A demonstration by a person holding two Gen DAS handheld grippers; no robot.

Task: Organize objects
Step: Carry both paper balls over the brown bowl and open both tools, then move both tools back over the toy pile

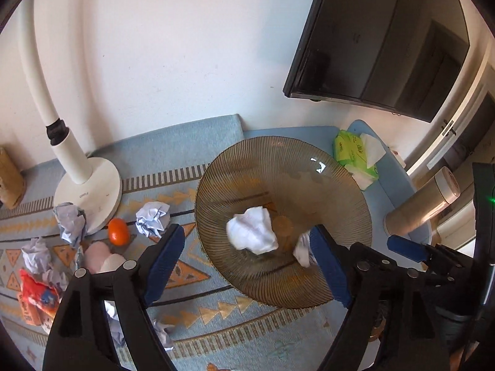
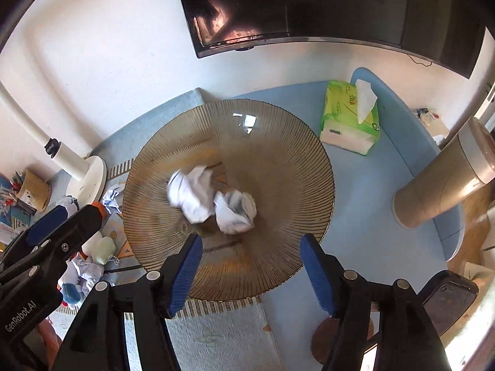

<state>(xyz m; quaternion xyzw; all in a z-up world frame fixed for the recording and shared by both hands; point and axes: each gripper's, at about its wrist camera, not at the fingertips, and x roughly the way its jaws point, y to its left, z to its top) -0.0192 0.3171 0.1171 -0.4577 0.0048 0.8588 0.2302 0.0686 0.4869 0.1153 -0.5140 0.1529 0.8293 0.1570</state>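
- Two crumpled paper balls lying in ribbed glass bowl on bench.
- Right gripper above near rim, jaws wide apart, empty.
- Left gripper likewise spread, holding nothing.
- More paper wads, orange left of bowl.

amber ribbed glass bowl, white crumpled paper, green tissue pack

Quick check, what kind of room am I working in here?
Probably a living room or bedroom at home: a wall-mounted TV hangs above a table with a patterned blue cloth, a white desk lamp and a green tissue pack.
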